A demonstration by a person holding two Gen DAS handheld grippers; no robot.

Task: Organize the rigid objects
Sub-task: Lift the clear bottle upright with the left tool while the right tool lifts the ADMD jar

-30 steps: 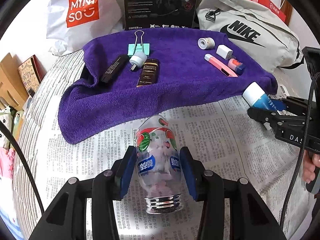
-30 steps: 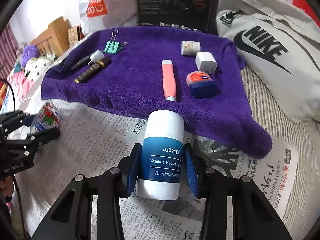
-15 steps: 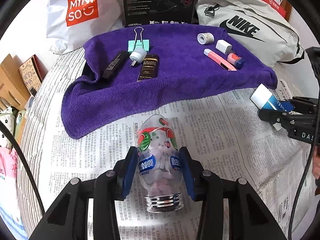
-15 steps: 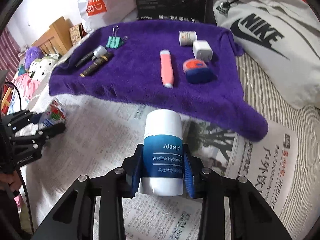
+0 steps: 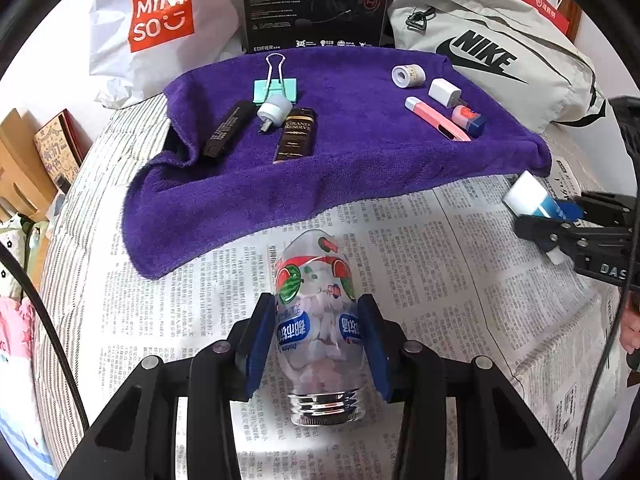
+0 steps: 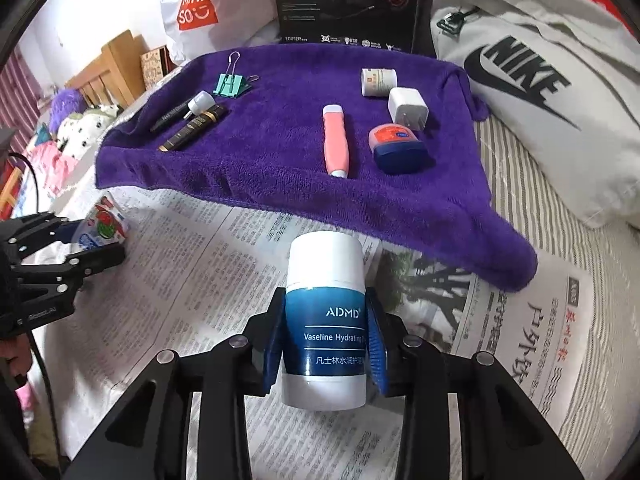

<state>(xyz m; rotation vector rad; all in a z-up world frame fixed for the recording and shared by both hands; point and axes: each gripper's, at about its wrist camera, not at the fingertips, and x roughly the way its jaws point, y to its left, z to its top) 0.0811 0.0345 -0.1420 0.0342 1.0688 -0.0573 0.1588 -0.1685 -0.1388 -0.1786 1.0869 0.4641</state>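
My left gripper [image 5: 316, 328] pinches a small clear bottle [image 5: 318, 320] with a watermelon label, blue pads pressed on both its sides, silver threaded neck toward the camera, at the lower centre of the left wrist view. My right gripper [image 6: 326, 340] clamps a white-and-blue Vaseline stick [image 6: 326, 316] the same way, low in the centre of its own view; its jaws have just closed a little further onto the stick.

I judge both items are picked and the step in hand is carrying them to the purple towel [image 5: 360, 152], which fills the middle of each frame. The next move calls for finding bare spots: the towel's near edge and its centre look free, while a binder clip [image 5: 276, 88], a dark pen [image 5: 228, 128] and a brown tube [image 5: 296, 136] sit upper left, and a pink cutter [image 6: 336, 140], a white charger [image 6: 408, 110], a small jar [image 6: 396, 146] and a tape roll [image 6: 378, 80] upper right.

Newspaper [image 5: 440, 264] lies under the grippers, spread over striped bedding [image 6: 540, 184]. Along the top stand a white shopping bag [image 5: 160, 20], a black box [image 5: 316, 4] and a grey sports bag [image 5: 500, 56].
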